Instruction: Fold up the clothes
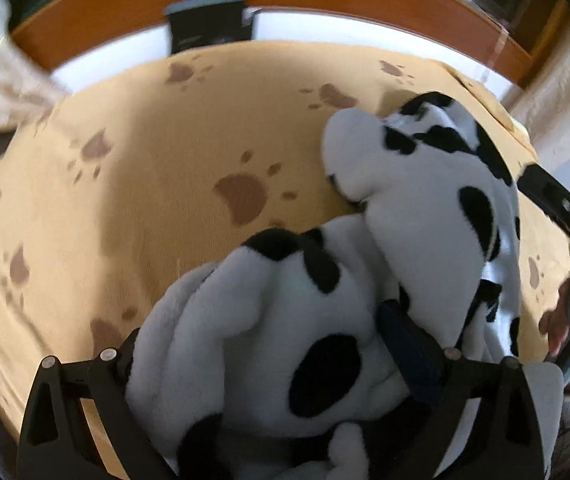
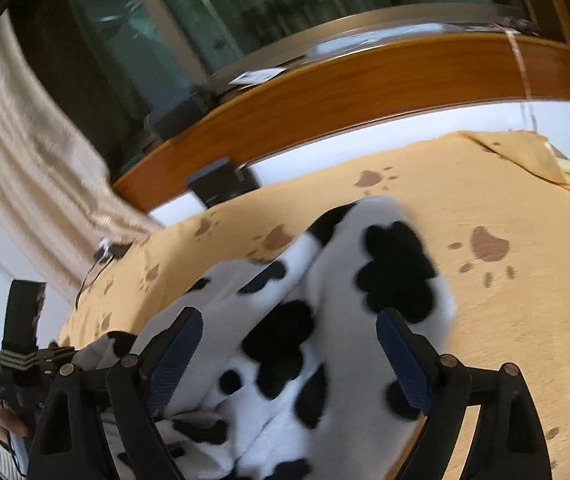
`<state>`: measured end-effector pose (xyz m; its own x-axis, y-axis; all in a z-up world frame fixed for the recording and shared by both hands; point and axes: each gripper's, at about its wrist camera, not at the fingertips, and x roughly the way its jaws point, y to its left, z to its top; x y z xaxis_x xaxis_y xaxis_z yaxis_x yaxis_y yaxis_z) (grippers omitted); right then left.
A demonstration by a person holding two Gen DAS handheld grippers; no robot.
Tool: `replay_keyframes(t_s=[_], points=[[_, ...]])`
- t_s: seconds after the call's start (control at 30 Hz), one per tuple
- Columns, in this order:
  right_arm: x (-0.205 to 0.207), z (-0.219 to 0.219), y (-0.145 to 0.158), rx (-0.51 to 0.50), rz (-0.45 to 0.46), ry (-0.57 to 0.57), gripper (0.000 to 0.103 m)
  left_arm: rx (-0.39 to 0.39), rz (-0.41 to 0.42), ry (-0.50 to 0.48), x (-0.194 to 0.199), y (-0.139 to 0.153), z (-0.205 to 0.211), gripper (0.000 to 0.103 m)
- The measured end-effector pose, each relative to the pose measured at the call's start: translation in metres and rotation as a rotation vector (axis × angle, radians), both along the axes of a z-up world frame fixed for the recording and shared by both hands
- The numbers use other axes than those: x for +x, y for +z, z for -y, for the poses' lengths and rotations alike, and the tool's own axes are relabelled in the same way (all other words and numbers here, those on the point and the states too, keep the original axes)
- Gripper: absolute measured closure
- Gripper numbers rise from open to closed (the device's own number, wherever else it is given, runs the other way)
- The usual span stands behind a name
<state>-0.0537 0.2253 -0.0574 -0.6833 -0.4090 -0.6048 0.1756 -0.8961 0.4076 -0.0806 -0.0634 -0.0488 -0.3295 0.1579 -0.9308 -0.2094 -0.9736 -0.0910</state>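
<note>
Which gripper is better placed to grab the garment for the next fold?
Probably the left gripper: the cow-print garment is bunched thick between its fingers, hiding one. The right gripper also straddles fabric, but its fingers stand wide open with both pads bare.
</note>
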Motion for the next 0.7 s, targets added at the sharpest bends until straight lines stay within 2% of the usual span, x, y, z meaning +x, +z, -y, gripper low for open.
replay_keyframes(t_s=[0.1, 0.2, 0.3, 0.43, 0.5, 0.57, 0.7], points=[[-0.005, -0.009, -0.003, 0.006, 0.001, -0.025, 0.012, -0.007, -0.019, -0.051, -0.002, 0.005, -0.008, 0.004], [-0.007, -0.012, -0.005, 0.002, 0.003, -0.024, 0.012, 0.037, -0.003, -0.036, -0.006, 0.011, 0.0, 0.004], [-0.007, -0.012, -0.004, -0.006, -0.007, -0.02, 0.012, 0.155, 0.041, 0.003, -0.006, 0.019, 0.009, 0.003], [-0.006, -0.012, -0.003, -0.016, -0.02, -0.018, 0.012, 0.271, 0.016, 0.044, -0.006, 0.037, 0.02, 0.003], [-0.006, -0.014, -0.004, -0.022, -0.014, -0.018, 0.012, 0.294, -0.029, 0.03, -0.009, 0.044, 0.022, 0.003], [-0.007, -0.014, -0.006, -0.029, -0.006, -0.02, 0.012, 0.244, -0.065, -0.004, -0.01, 0.048, 0.011, 0.003], [-0.009, -0.017, -0.009, -0.035, 0.005, -0.026, 0.012, 0.064, -0.093, -0.068, -0.021, 0.041, -0.01, 0.003]])
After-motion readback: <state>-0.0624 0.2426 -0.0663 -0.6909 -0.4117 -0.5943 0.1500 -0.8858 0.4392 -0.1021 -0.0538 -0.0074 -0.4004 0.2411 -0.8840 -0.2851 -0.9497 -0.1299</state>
